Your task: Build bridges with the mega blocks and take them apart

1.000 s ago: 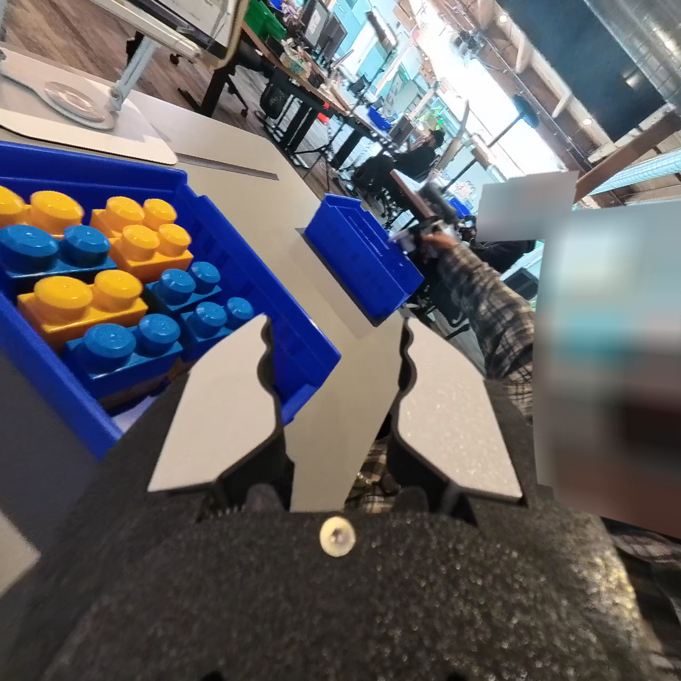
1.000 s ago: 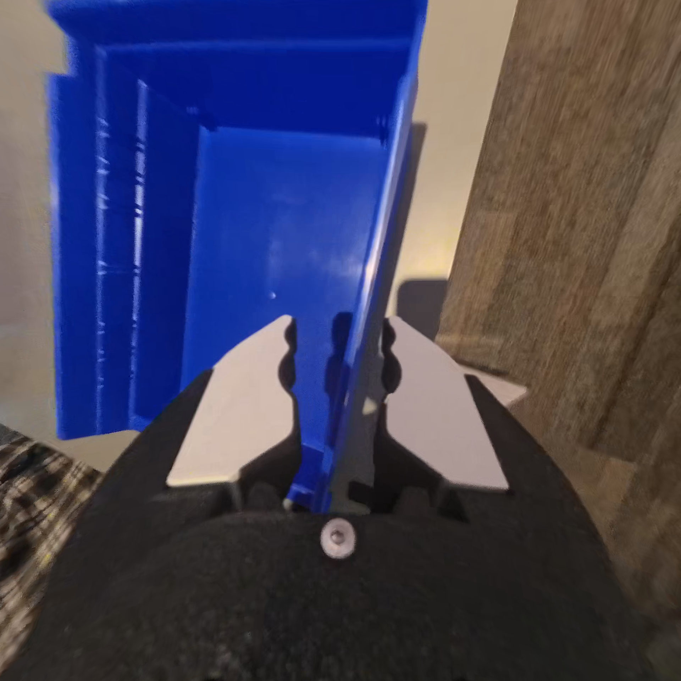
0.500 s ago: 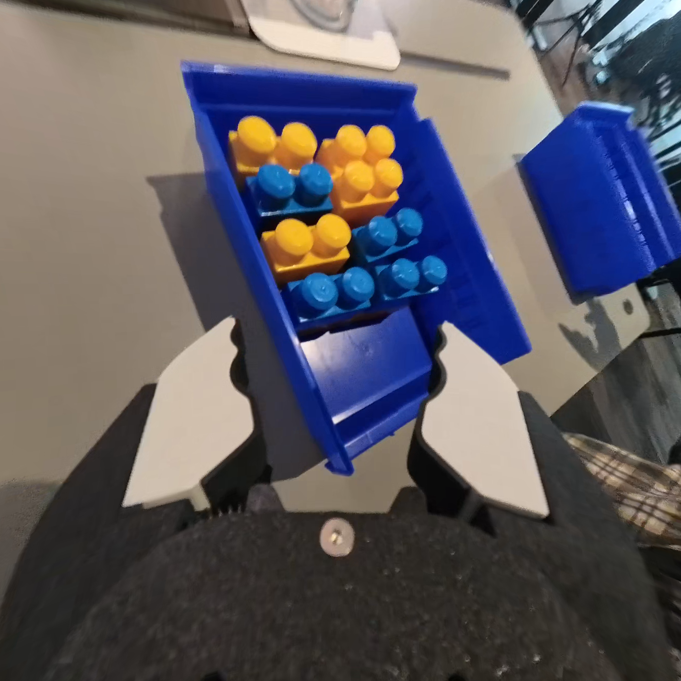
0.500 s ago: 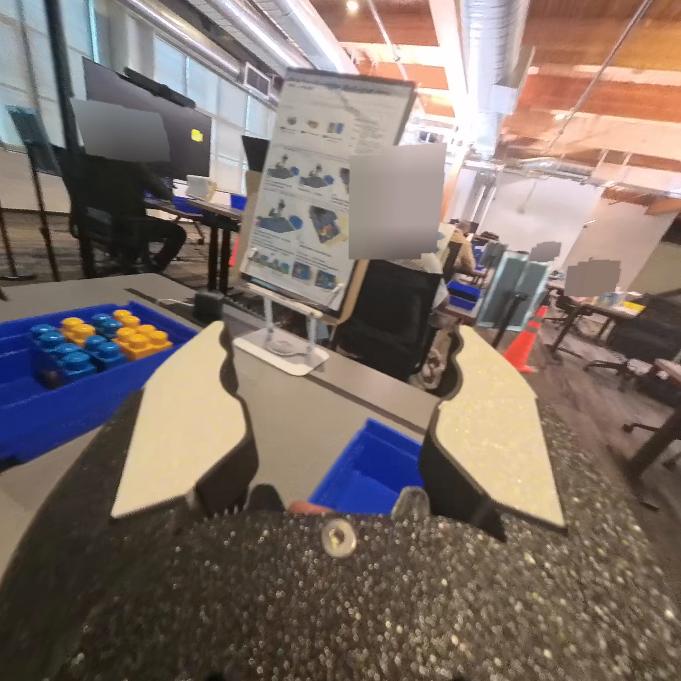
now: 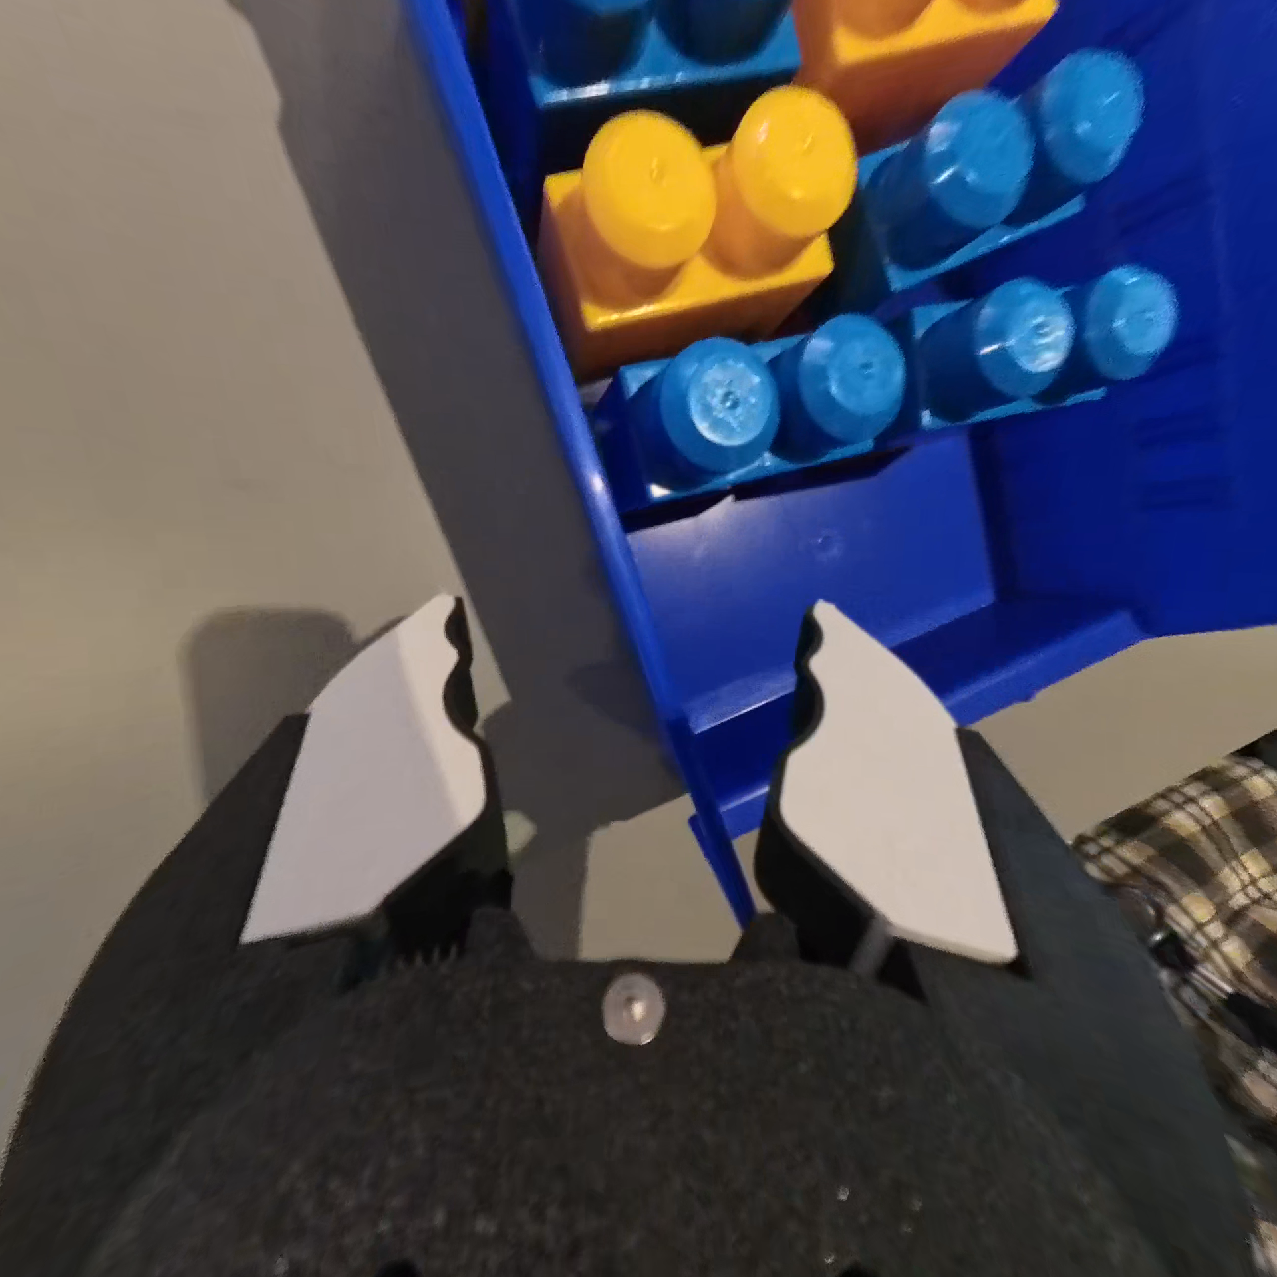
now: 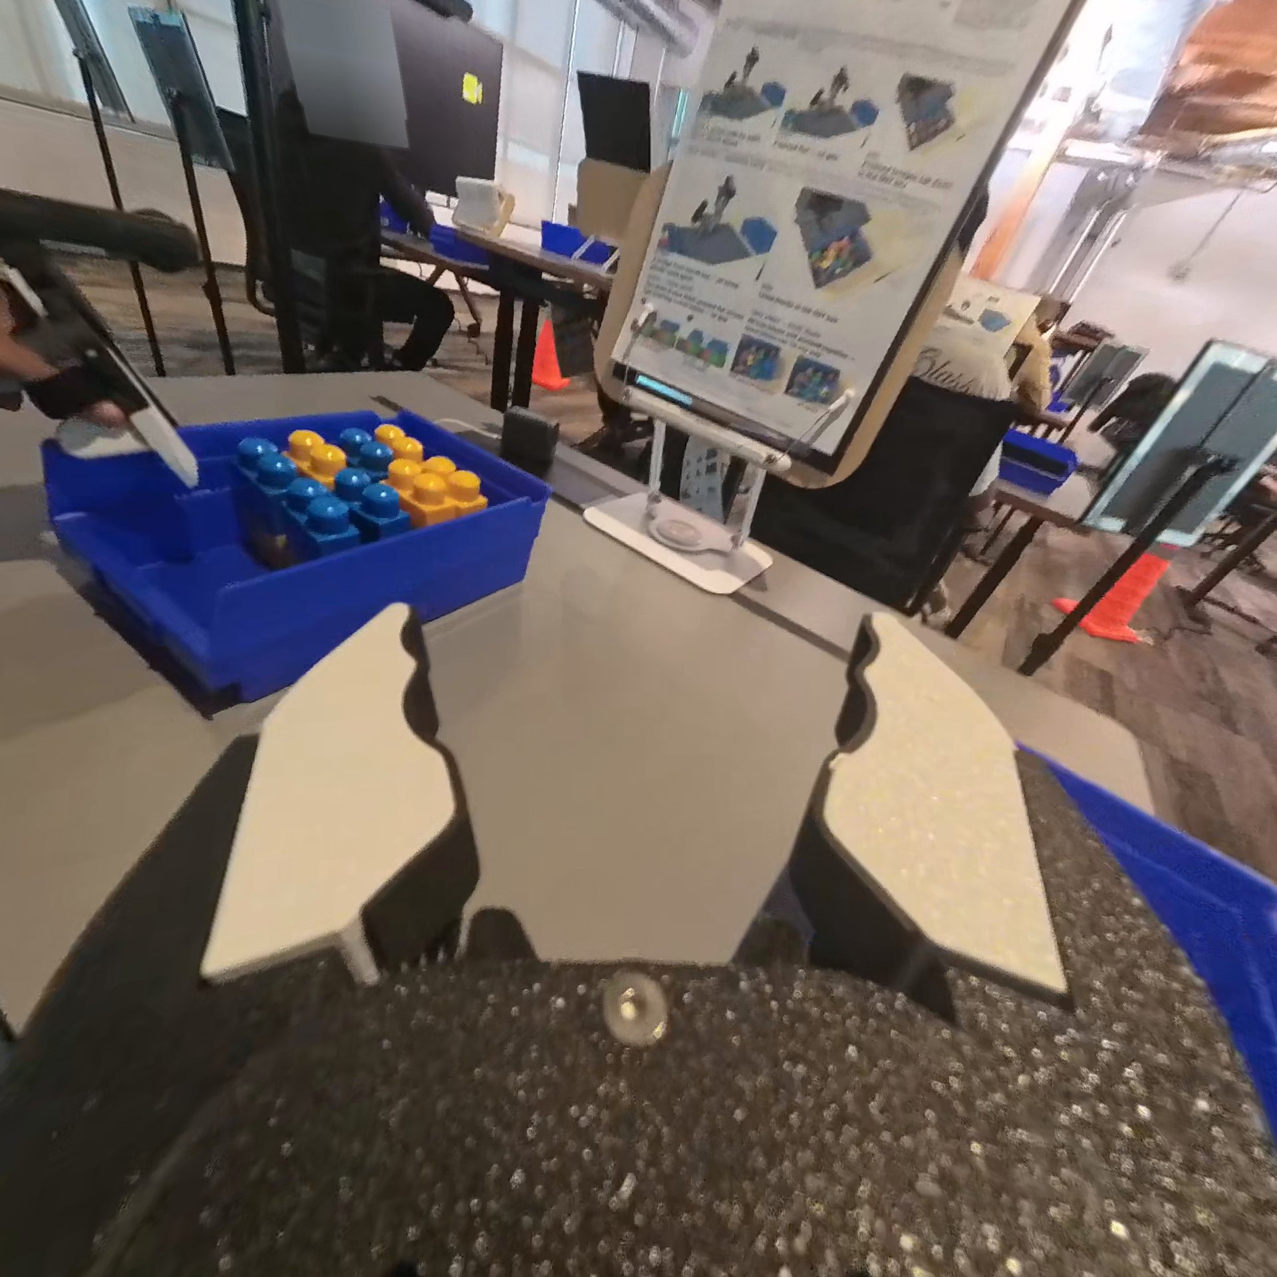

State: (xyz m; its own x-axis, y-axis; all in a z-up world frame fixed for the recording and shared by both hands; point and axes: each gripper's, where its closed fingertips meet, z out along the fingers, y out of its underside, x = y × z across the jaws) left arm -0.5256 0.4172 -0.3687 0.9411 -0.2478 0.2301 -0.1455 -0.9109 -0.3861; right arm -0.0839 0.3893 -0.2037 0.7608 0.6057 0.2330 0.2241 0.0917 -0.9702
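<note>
Resting surface: grey table [image 6: 622,725], bare between the right gripper's fingers.
Bin: blue bin [image 5: 815,587] on the table, its side wall running between the left gripper's fingers.
Blocks: mega blocks [image 5: 698,228], yellow and blue, inside the bin toward 1 o'clock.
Left gripper [image 5: 632,677]: jaws apart, gripping nothing.
Right gripper [image 6: 632,691]: jaws wide, empty.

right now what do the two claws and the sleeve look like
Both the left claw and right claw have pale grey wedge fingers with wavy inner edges, on grainy black foam bodies with one silver screw. The sleeve is plaid, dark and cream.
</note>
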